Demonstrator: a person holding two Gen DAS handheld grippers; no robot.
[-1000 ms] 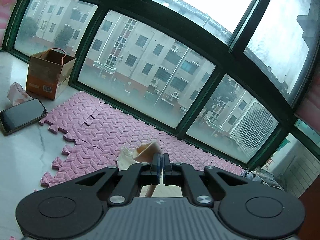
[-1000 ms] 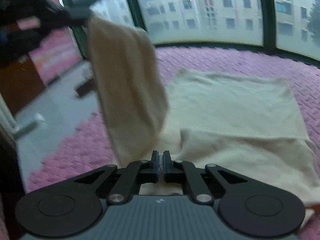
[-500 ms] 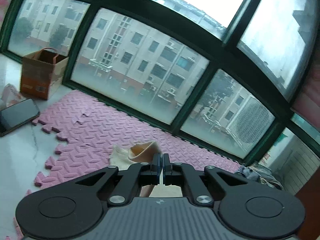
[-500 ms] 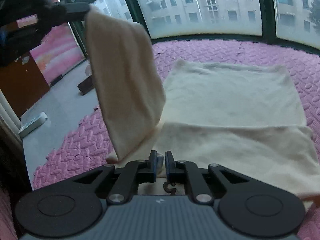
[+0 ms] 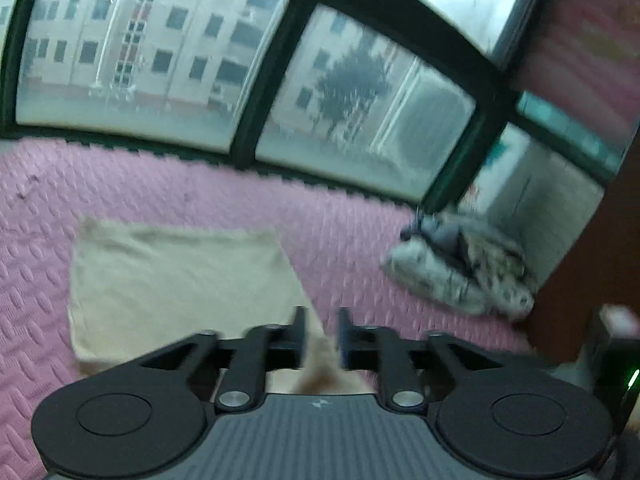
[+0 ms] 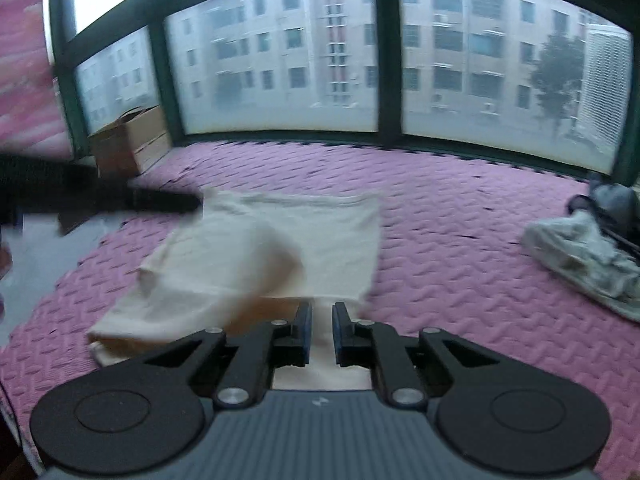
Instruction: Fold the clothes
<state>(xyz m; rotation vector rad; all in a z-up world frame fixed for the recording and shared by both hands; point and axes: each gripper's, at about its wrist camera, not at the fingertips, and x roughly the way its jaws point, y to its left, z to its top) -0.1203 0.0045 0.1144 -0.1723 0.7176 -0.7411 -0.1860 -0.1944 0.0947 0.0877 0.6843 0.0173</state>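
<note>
A cream cloth (image 5: 180,280) lies flat in folded layers on the pink foam mat (image 5: 360,220). My left gripper (image 5: 322,320) sits low over its near right corner. Its jaws are opening, with a tip of cloth loose between them. In the right wrist view the cloth (image 6: 320,240) has a soft hump settling on its left half. The left gripper (image 6: 160,200) shows there as a dark blur at the cloth's far left corner. My right gripper (image 6: 320,320) hovers at the near edge, jaws slightly apart, with cloth showing in the gap but not pinched.
A heap of grey patterned clothes (image 5: 460,272) (image 6: 580,252) lies on the mat to the right. A cardboard box (image 6: 132,140) stands by the window at the far left. Bare pale floor (image 6: 40,248) borders the mat's left side. Dark brown furniture (image 5: 592,240) rises at the right.
The left gripper swung down and across, laying the lifted half of the cloth over the rest, and its jaws parted. The right gripper's jaws parted a little and it pulled back.
</note>
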